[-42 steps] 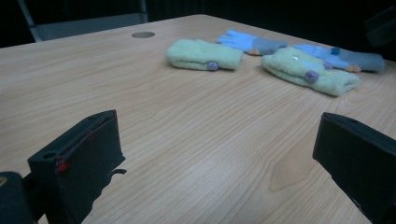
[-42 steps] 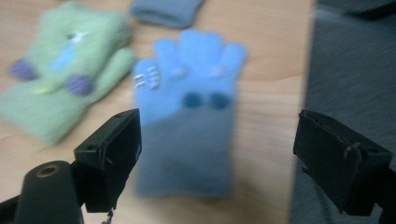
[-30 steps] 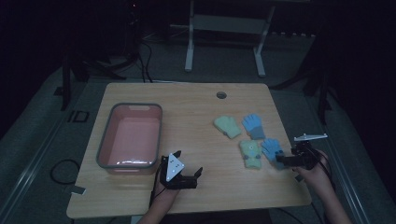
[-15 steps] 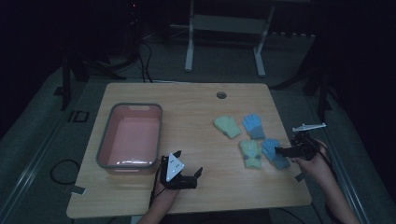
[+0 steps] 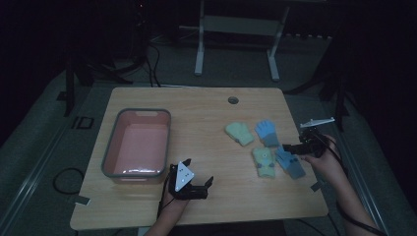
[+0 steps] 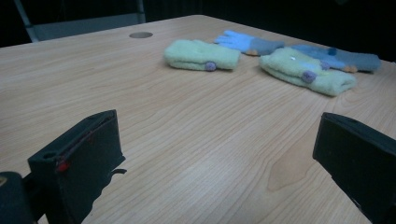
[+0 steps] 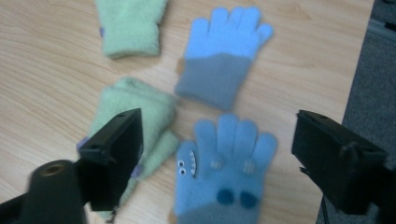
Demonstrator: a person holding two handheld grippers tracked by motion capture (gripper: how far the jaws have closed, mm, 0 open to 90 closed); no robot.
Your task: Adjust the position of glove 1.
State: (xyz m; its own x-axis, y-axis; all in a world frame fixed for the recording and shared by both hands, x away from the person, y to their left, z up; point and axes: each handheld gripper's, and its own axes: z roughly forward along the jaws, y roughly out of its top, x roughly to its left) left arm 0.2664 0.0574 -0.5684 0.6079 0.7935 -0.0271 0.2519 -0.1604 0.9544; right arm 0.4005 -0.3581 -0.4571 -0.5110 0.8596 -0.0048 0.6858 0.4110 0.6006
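Two green mittens (image 5: 239, 133) (image 5: 264, 162) and two blue gloves (image 5: 267, 132) (image 5: 291, 163) lie at the table's right side. My right gripper (image 5: 290, 147) hovers open just above the nearer blue glove (image 7: 224, 172), which bears a small face. Its jaws have just been closing a little, stay wide apart, and grip nothing. The other blue glove (image 7: 224, 56) and a green mitten (image 7: 135, 116) lie beyond. My left gripper (image 5: 206, 188) rests open low over the front of the table and points toward the gloves (image 6: 201, 55), well short of them.
A pink tub with a grey rim (image 5: 143, 111) stands on the left half of the wooden table (image 5: 196, 113). A round cable hole (image 5: 233, 100) sits near the far edge. The right table edge runs close beside the gloves. A metal stand is behind the table.
My right gripper has lifted off the nearer blue glove and drifted up the picture toward the far side. The left gripper and all gloves have stayed put.
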